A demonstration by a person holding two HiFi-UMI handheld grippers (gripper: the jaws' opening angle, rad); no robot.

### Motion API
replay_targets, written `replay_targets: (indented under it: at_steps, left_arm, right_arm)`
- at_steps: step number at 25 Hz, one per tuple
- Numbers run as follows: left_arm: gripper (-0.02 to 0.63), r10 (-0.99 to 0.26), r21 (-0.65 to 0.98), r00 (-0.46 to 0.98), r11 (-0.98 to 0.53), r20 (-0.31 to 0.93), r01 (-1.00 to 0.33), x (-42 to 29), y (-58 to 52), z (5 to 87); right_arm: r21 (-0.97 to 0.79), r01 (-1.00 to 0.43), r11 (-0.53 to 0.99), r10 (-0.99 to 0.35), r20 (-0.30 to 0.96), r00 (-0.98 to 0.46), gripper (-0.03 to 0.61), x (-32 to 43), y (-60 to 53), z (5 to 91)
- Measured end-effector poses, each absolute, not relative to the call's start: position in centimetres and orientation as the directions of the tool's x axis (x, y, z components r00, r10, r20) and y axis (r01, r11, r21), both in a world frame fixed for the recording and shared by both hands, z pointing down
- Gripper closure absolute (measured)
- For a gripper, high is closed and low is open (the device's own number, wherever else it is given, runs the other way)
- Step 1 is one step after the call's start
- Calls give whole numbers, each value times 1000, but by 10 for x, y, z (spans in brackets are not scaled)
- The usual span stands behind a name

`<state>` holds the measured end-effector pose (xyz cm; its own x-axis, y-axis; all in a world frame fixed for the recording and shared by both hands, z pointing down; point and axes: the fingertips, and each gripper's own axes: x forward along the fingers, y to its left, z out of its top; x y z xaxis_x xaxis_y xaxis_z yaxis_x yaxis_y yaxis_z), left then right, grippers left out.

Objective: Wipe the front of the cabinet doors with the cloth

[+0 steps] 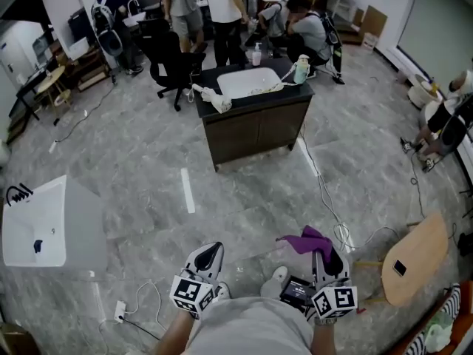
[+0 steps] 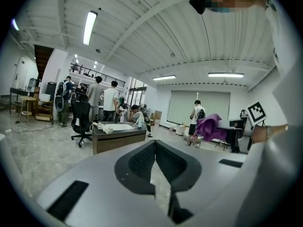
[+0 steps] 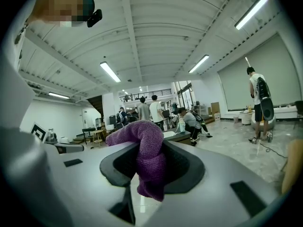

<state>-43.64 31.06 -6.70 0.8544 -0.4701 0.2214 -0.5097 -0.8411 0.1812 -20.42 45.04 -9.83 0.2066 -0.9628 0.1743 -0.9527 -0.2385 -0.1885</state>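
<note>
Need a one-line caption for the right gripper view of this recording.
Right gripper clamped on a purple cloth, the dark sink cabinet far ahead across the floor.

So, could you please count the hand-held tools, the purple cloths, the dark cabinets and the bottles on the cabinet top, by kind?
Purple cloth: 1
Tools: 2, the left tool shut on nothing, the right tool shut on the cloth
Dark cabinet: 1
Bottles on its top: 2
Total: 6
</note>
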Motion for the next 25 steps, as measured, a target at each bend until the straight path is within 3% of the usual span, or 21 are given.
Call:
replay_targets:
  at_steps: [9, 25]
  left_arm:
    - [607, -506, 171, 846, -830, 169, -531, -272, 315, -90]
    - [606, -539, 145, 811, -805, 228, -575, -167, 248, -68]
  right_arm:
    - [-175, -976, -132, -982, 159, 104, 443, -55, 448, -97]
    - [-177, -980, -94, -979, 198, 58, 443, 55, 373, -80]
